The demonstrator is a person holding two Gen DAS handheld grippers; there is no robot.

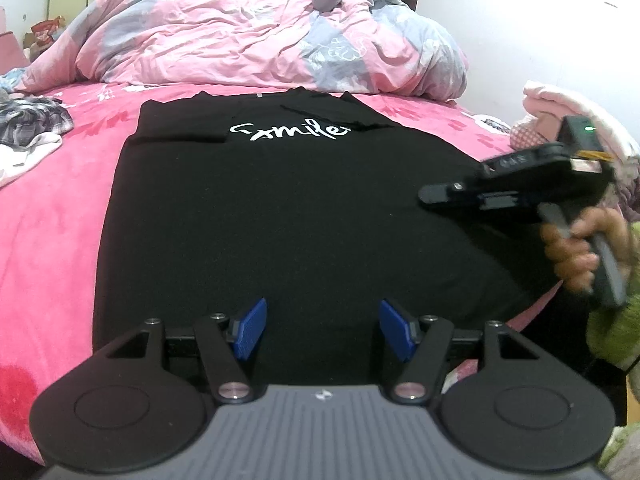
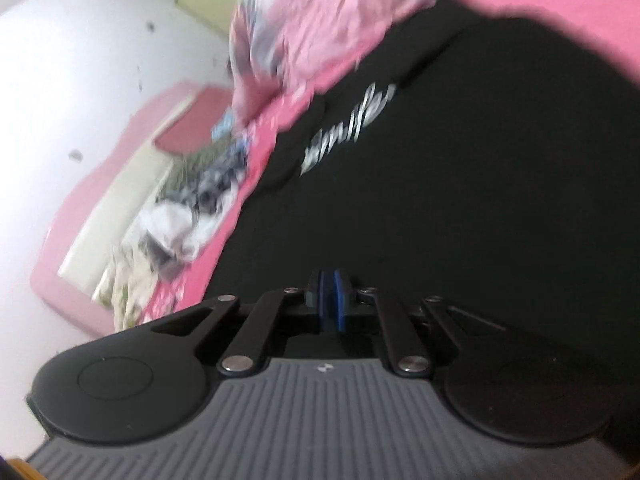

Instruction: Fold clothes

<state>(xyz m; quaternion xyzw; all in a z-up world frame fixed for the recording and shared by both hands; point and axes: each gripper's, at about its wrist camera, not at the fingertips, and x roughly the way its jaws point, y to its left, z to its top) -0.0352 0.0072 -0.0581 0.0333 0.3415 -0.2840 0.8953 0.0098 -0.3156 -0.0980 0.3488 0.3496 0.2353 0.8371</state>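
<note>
On the pink bed sheet (image 1: 60,208), near its front edge, black T-shirt (image 1: 288,208) lies flat, white "Smile" print up, collar toward the rumpled pink duvet (image 1: 248,40) at the far side, hem toward the person; both sleeves look already folded in. Long axis runs front edge to far side, straight away from the left gripper (image 1: 322,330). Left gripper hangs over the hem at mid-width, blue pads (image 1: 250,330) spread apart, nothing between them. Right gripper (image 2: 330,300) sits at the shirt's right edge, held in a hand (image 1: 576,252), jaws clenched together; probably empty, but its view is motion-blurred so a pinch of black cloth can't be ruled out. Left is nearer the hem, right nearer the side edge. Loose clothes pile (image 1: 32,128) at the bed's left edge.
</note>
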